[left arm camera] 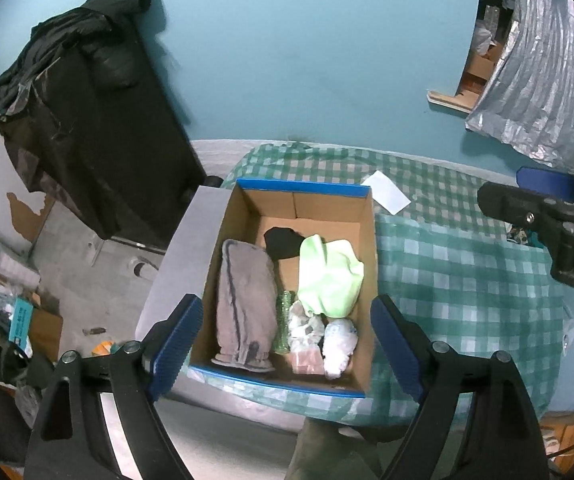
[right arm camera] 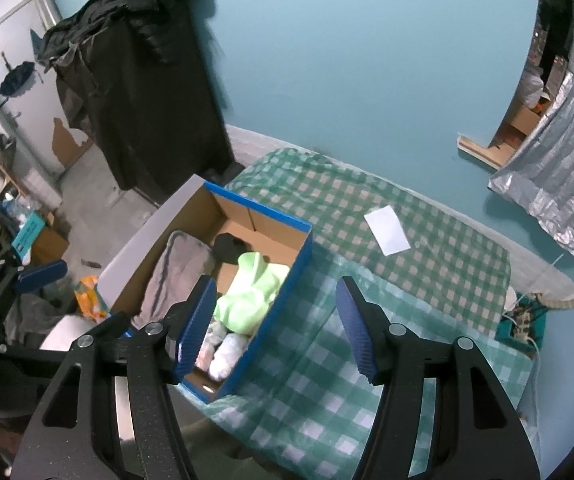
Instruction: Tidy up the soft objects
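Box (left arm camera: 367, 264): it stands open on the checked cloth (left arm camera: 467, 280), so soft things can drop in from above.
Contents: grey towel (left arm camera: 245, 304) along the left wall, green cloth (left arm camera: 331, 280) at the right, black piece (left arm camera: 281, 242) behind, white bundles (left arm camera: 339, 346) in front.
Left gripper (left arm camera: 287, 344): it hovers over the box, jaws wide apart, holding nothing.
Right gripper (right arm camera: 275, 328): jaws also apart and empty, beside the box.
Paper (right arm camera: 387, 230): flat on the cloth, well apart from the box.
Progress: I judge the sorting nearly done.
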